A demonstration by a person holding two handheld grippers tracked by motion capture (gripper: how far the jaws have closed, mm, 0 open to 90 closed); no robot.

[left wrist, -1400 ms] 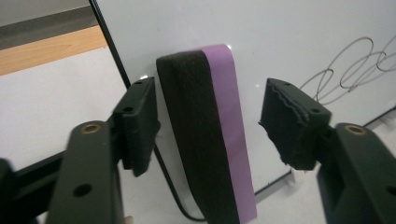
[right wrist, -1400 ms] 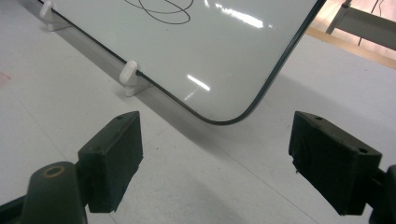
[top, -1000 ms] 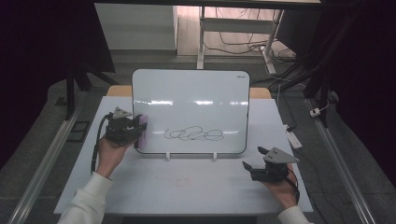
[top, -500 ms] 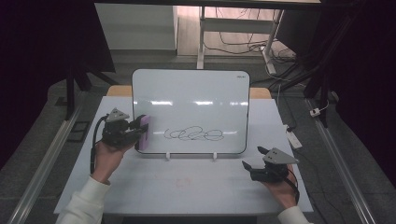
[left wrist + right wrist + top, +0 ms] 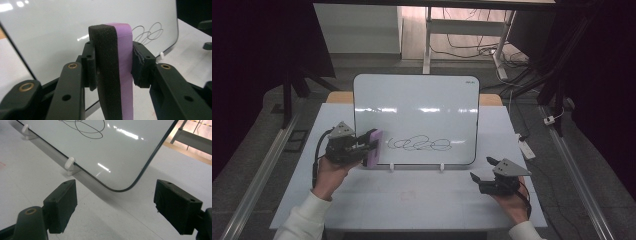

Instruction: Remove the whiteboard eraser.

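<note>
The black scribble (image 5: 419,145) is sitting unwiped on the whiteboard (image 5: 417,107). My left gripper (image 5: 364,146) is clenching the purple eraser (image 5: 117,70) just beside it; my right gripper (image 5: 482,180) is hanging released. All wiping is remaining, I judge.

White rectangular tabletop (image 5: 422,200) on a tan wooden underlayer (image 5: 490,99) exposed at both far corners. Grey floor (image 5: 257,125) surrounds it, with metal rails (image 5: 259,172) along either side. Beyond, a white-legged desk frame (image 5: 428,45) stands on pale flooring amid loose black cables (image 5: 472,47). Dark black drapes (image 5: 257,45) close off left and right. Overhead light glares on surfaces.
</note>
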